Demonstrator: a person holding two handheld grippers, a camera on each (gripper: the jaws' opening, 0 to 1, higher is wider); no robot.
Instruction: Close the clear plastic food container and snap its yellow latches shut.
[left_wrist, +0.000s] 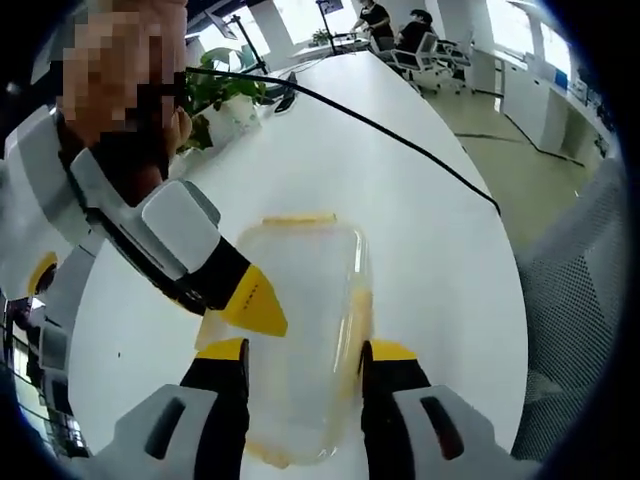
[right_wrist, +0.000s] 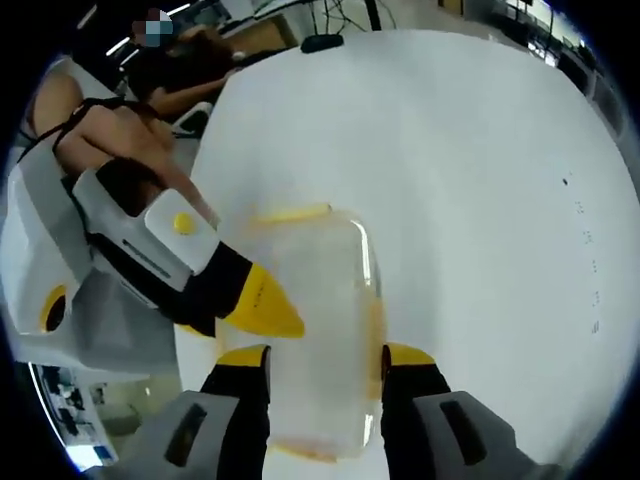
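The clear plastic container (left_wrist: 305, 300) lies on the white table (left_wrist: 430, 260), lid on, with a yellow latch at its far end (left_wrist: 300, 218) and another along its right side (left_wrist: 358, 330). My left gripper (left_wrist: 305, 350) has its yellow-tipped jaws pressed against both long sides of the container. From the left, the right gripper's yellow fingertip (left_wrist: 255, 305) touches the container's left edge. In the right gripper view the container (right_wrist: 320, 320) sits between the jaws of my right gripper (right_wrist: 325, 355), which touch its sides. There the left gripper's fingertip (right_wrist: 262, 303) rests at its left edge.
A black cable (left_wrist: 400, 135) runs across the table past a potted plant (left_wrist: 225, 95). A mesh chair (left_wrist: 575, 290) stands at the table's right edge. People sit at the far end (left_wrist: 400, 30). A dark object (right_wrist: 322, 42) lies far back.
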